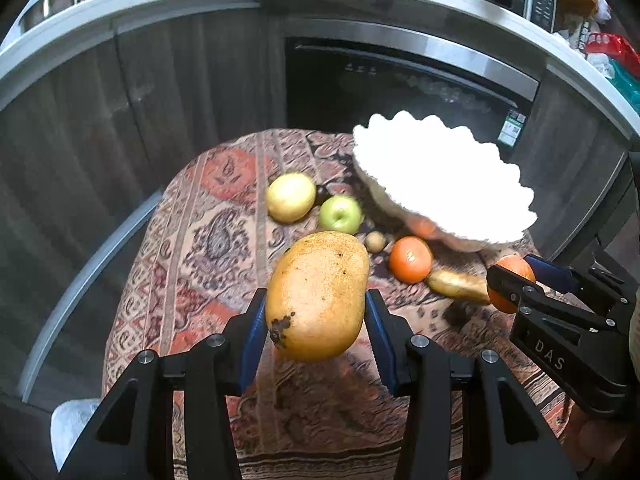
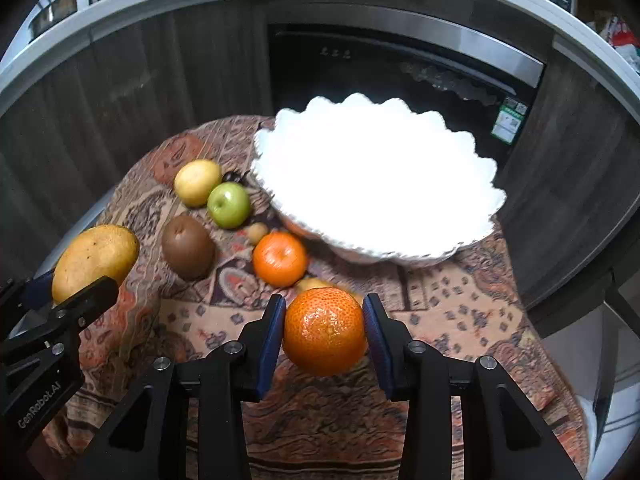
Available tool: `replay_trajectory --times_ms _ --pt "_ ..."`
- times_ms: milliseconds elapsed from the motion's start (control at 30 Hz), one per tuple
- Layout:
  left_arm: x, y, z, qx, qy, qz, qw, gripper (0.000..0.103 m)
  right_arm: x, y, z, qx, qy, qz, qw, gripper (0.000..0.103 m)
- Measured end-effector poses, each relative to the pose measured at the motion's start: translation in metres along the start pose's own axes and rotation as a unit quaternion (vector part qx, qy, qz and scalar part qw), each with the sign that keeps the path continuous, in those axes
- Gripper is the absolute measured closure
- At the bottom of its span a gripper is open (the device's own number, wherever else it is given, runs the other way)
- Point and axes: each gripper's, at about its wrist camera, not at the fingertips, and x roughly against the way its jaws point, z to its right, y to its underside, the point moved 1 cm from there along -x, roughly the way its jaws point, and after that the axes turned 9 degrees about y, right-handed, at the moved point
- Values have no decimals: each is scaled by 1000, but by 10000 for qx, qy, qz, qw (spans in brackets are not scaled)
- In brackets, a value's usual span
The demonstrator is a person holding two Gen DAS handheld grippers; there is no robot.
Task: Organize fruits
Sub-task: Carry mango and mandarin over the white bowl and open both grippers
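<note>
White scalloped bowl (image 2: pixel 376 184) lies ahead of both grippers; right gripper (image 2: pixel 325 332), clamping the orange (image 2: pixel 325 330), is nearer than left gripper (image 1: pixel 316 316), clamping the mango (image 1: pixel 316 294).

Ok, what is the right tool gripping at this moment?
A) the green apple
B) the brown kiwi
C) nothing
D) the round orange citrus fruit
D: the right tool has its blue pads pressed on the round orange citrus fruit, lifted off the patterned cloth, while the left tool holds the yellow-orange mango.
</note>
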Motion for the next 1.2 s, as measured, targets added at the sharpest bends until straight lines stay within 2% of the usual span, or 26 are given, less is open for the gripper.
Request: replay_trajectory --times_ms 667,1200 --pt "-6 -69 50 -481 254 360 9979 57 7 -43 53 -404 174 423 9981 63" --pt "-32 -122 68 -744 397 512 9951 57 1 -81 74 -491 234 668 9963 63"
